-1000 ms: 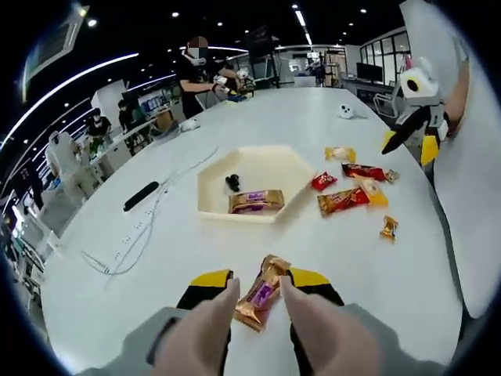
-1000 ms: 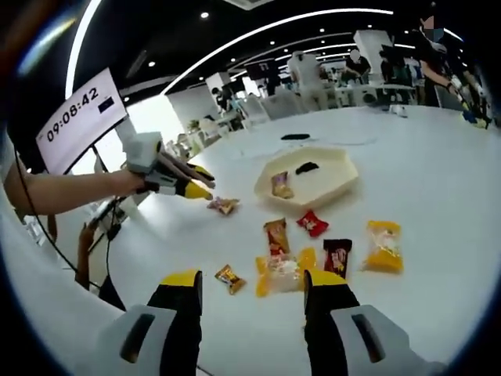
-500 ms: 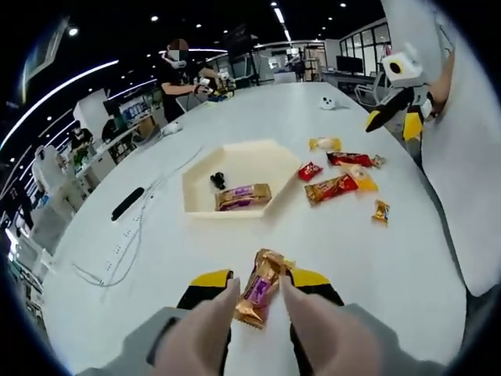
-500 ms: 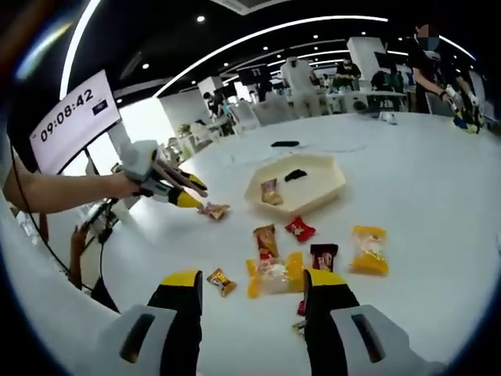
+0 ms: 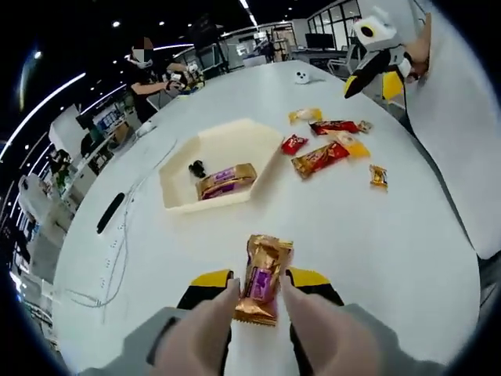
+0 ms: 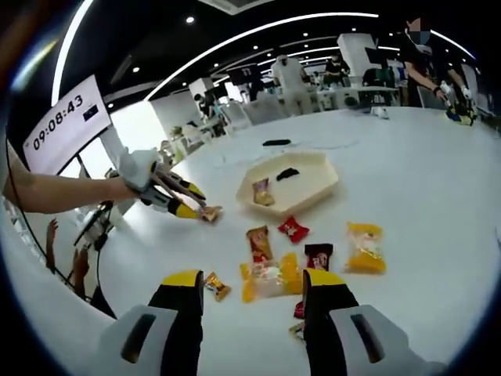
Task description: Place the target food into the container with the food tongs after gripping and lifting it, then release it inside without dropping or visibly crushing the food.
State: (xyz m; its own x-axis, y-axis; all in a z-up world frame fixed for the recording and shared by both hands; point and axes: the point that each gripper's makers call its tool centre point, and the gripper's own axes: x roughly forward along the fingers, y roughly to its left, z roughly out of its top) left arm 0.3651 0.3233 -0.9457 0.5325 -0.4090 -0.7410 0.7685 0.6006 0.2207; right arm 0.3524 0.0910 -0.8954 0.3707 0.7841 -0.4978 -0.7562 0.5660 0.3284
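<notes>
The left gripper [image 5: 260,291] at the lower centre of its view clamps a gold bar [image 5: 262,279], long axis pointing up the frame toward the tray [image 5: 181,196]. The right gripper [image 6: 252,296] gapes wide, empty, above the scattered snacks [image 6: 305,252].

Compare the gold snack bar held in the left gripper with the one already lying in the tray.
The held bar is clamped between the left gripper fingers, lifted above the table; the tray bar lies flat inside the hexagonal tray, untouched. The held bar points away from the camera; the tray bar lies crosswise. Both share a gold wrapper with a purple label.
</notes>
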